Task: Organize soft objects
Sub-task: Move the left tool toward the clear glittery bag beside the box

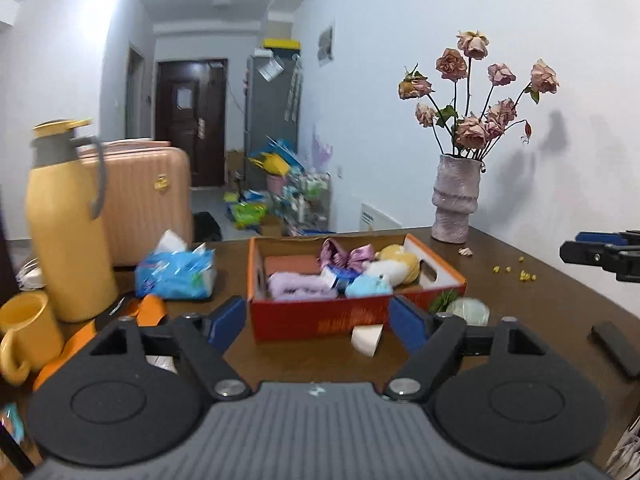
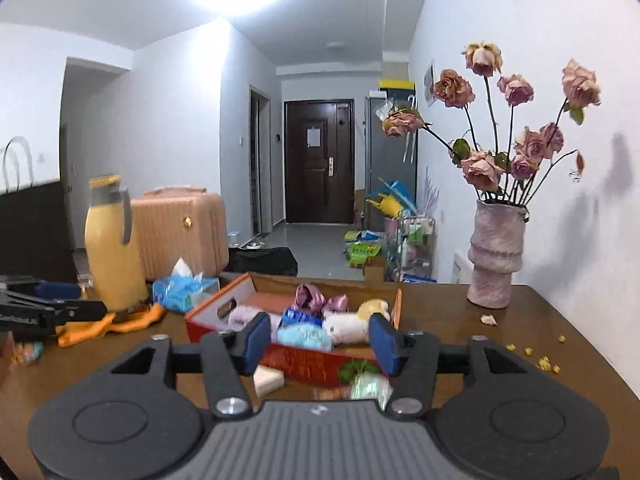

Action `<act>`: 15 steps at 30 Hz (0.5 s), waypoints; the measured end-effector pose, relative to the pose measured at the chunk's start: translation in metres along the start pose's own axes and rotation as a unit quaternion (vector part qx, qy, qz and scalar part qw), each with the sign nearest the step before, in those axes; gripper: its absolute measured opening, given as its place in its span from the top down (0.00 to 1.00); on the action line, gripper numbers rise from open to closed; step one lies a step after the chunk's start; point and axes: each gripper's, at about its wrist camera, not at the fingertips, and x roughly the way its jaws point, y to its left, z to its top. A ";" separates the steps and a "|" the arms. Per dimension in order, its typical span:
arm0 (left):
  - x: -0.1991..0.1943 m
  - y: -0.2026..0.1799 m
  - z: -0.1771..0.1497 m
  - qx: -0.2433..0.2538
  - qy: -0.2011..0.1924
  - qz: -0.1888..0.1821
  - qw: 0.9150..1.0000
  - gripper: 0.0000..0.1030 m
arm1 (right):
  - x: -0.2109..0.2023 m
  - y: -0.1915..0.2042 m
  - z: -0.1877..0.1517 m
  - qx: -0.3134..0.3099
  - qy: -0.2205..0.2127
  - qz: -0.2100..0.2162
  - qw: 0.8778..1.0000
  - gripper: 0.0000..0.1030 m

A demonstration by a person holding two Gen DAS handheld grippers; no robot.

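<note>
An orange cardboard box [image 1: 320,320] [image 2: 320,364] stands on the brown table. It holds a purple bow [image 1: 346,256], a lilac fluffy cloth [image 1: 296,286], a light blue plush [image 1: 368,285] [image 2: 304,338] and a white and yellow plush [image 1: 394,266] [image 2: 348,326]. A white sponge wedge [image 1: 366,338] [image 2: 268,380] and a pale green bundle [image 1: 468,310] [image 2: 366,386] lie on the table before the box. My left gripper [image 1: 318,320] hangs open in front of the box, holding nothing. My right gripper [image 2: 320,342] is open too, with nothing between its fingers.
A yellow flask [image 1: 68,232], a yellow mug [image 1: 28,336], a blue tissue pack [image 1: 176,272] and an orange cloth [image 1: 152,310] crowd the table's left. A vase of dried roses [image 1: 456,200] stands far right, near yellow crumbs [image 1: 520,274] and a black bar [image 1: 614,346].
</note>
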 end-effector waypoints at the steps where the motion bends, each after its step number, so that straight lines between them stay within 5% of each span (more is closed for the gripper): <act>1: -0.010 -0.001 -0.013 -0.010 -0.005 0.003 1.000 0.20 | -0.008 0.006 -0.013 -0.001 -0.003 0.000 1.000 0.46; 8: -0.072 0.001 -0.076 -0.055 -0.013 0.031 0.998 0.13 | -0.062 0.033 -0.086 0.024 0.012 0.012 1.000 0.38; 15: -0.106 0.002 -0.102 -0.050 0.002 0.039 0.998 0.12 | -0.103 0.037 -0.118 0.035 0.039 0.005 0.999 0.37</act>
